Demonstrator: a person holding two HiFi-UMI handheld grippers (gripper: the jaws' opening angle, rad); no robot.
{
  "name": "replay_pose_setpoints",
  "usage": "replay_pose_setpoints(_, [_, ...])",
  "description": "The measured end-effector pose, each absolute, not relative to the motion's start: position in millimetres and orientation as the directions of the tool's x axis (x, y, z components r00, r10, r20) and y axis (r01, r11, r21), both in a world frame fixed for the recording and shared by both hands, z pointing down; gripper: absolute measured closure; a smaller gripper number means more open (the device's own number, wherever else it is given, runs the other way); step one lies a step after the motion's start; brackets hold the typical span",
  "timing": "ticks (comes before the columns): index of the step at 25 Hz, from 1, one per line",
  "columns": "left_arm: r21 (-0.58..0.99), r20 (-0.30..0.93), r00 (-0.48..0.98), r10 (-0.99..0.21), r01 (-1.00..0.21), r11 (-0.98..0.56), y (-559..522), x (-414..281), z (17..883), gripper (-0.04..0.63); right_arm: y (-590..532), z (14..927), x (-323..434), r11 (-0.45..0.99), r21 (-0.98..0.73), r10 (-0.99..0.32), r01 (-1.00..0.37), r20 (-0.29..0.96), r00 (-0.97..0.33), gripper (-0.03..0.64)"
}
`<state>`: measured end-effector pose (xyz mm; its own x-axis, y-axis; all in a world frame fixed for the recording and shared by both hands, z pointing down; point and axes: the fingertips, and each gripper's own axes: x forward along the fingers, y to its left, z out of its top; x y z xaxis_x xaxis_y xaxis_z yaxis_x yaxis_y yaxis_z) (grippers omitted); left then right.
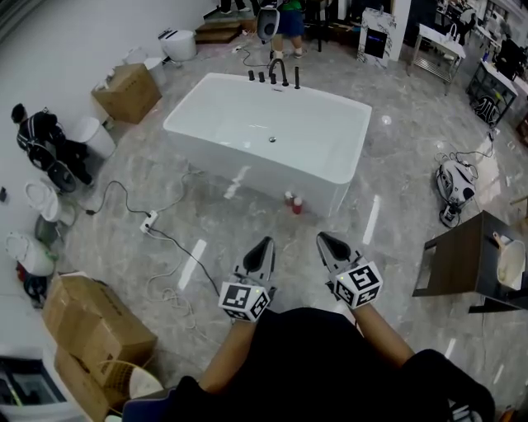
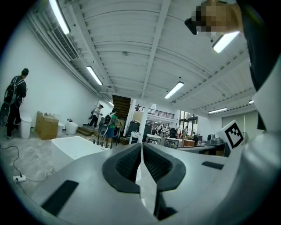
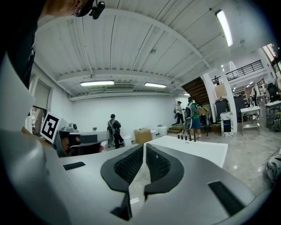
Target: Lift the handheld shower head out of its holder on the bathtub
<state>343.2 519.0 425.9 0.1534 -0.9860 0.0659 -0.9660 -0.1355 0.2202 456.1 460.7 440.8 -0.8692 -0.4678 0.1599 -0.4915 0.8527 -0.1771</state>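
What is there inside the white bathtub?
Only a small drain shows on the floor of the bathtub; otherwise it looks empty. The black fittings stand on its far rim, not inside. The near inner wall is mostly hidden behind the near rim.

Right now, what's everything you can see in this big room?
bathtub: one, white, middle of the floor
taps: a short row, black, on the bathtub's far rim
cardboard boxes: three, brown, one left of the bathtub, two at the near left
bottles: two, red, on the floor by the bathtub's near side
power strip: one, white, on the floor left of the bathtub, with a black cable
table: one, dark, at the right
person in black: one, by the left wall
person in green: one, beyond the bathtub
left hand-held gripper: one, grey, nearest us, shut and empty
right hand-held gripper: one, grey, beside it, shut and empty
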Motion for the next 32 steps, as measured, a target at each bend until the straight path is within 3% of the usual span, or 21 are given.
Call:
replay_pose_setpoints(2, [0.216, 0.068, 0.149, -0.986, -0.968, -0.132, 521.3, 340.9, 426.4, 0.601, 462.9, 441.8, 458.0, 0.86, -0.174, -0.456, -0.48, 0.162, -0.875, 0.596])
replay_pose_setpoints(3, [0.215, 0.071, 0.148, -0.987, -0.968, -0.129, 523.0, 338.9, 427.8, 0.6, 464.5, 443.5, 458.1, 0.863, -0.178, -0.447, -0.472, 0.165, -0.879, 0.541])
replay_pose_setpoints(4, [0.218, 0.073, 0.148, -0.986, -0.967, -0.129, 524.6, 337.5, 430.0, 0.571, 465.9, 446.2, 458.3, 0.866, -0.185, -0.437, -0.465, 0.172, -0.883, 0.485])
replay_pose_setpoints(5, [0.222, 0.077, 0.15, -0.986, -0.966, -0.129, 526.1, 336.8, 432.6, 0.502, 466.8, 449.4, 459.6, 0.866, -0.192, -0.432, -0.462, 0.18, -0.884, 0.482])
replay_pose_setpoints(7, [0.228, 0.085, 0.145, -0.986, -0.966, -0.123, 530.3, 337.7, 438.2, 0.448, 468.1, 455.9, 466.5, 0.859, -0.198, -0.438, -0.473, 0.197, -0.877, 0.431])
replay_pose_setpoints(10, [0.235, 0.098, 0.129, -0.987, -0.967, -0.103, 540.9, 338.5, 445.1, 0.373, 476.0, 461.0, 476.5, 0.851, -0.209, -0.444, -0.482, 0.204, -0.873, 0.413])
replay_pose_setpoints(25, [0.25, 0.116, 0.011, -0.993, -0.968, 0.019, 578.8, 300.8, 463.3, 0.354, 503.3, 493.9, 450.1, 0.868, -0.28, -0.35, -0.41, 0.239, -0.906, 0.413])
replay_pose_setpoints(32, [0.257, 0.132, 0.024, -0.991, -0.966, 0.011, 562.6, 262.5, 474.2, 0.354, 487.6, 503.5, 405.9, 0.869, -0.284, -0.337, -0.405, 0.261, -0.905, 0.413])
